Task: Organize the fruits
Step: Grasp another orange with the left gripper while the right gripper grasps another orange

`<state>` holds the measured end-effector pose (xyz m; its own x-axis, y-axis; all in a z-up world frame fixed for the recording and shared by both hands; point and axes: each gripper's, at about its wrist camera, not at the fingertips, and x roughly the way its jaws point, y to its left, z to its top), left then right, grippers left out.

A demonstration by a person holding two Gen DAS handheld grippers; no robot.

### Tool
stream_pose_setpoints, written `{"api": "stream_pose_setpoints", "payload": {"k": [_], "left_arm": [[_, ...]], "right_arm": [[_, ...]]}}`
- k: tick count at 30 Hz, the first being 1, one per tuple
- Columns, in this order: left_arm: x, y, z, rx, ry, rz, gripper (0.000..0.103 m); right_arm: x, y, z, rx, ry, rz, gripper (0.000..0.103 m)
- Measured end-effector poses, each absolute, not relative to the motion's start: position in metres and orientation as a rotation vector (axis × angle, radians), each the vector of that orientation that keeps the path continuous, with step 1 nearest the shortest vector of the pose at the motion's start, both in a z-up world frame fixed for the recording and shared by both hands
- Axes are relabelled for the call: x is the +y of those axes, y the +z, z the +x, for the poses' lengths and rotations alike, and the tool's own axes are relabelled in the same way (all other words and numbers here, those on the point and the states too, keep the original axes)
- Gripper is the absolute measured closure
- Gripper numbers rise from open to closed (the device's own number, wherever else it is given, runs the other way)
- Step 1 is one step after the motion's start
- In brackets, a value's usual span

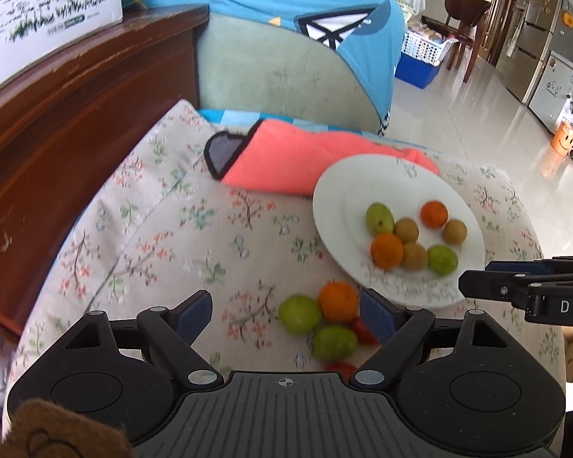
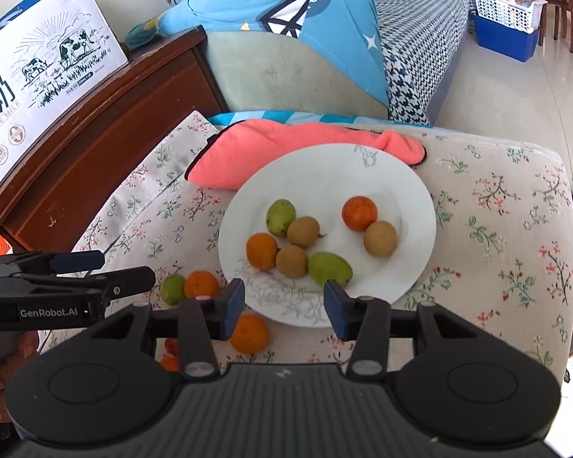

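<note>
Left wrist view: left hand-held gripper [image 1: 286,313], jaws wide, empty, over loose fruits [image 1: 321,318] on the floral tabletop [image 1: 172,236]; white plate [image 1: 332,191] beyond.

Right wrist view: right hand-held gripper [image 2: 284,305], jaws part-open, empty, above plate rim [image 2: 420,191]; seven fruits [image 2: 303,232] on the plate.

Plate [image 2: 408,175] sits on the surface [image 2: 496,229], towel [image 2: 271,149] just behind it, partly under its far rim. Seven fruits [image 2: 303,232] lie on the plate. Loose fruits [image 1: 324,316] lie on the surface just off its near-left rim, between my left jaws. Cabinet [image 2: 107,114] stands left; sofa [image 2: 286,72] behind.
</note>
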<state>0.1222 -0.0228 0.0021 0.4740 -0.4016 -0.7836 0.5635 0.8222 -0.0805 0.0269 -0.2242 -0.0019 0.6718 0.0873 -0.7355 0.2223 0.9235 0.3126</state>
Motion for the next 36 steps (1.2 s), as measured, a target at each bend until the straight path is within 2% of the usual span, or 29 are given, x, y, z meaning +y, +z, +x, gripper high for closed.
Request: {"api": "stream_pose_setpoints", "payload": {"k": [26,32,36], "left_arm": [[-0.029,-0.037,0.066,0.986,-0.640,0.273,0.020],[-0.031,-0.039,0.063,0.983,-0.650,0.270,0.024],[-0.031,-0.041,0.063,0.988,-0.640,0.272,0.032]], "right_arm": [[-0.200,-0.029,0.034,0.946,-0.022,0.433,0.056],[-0.192,-0.035,0.041,0.964,-0.011,0.415,0.056],[-0.186,-0.037,0.046,0.966,-0.015,0.397,0.056]]}}
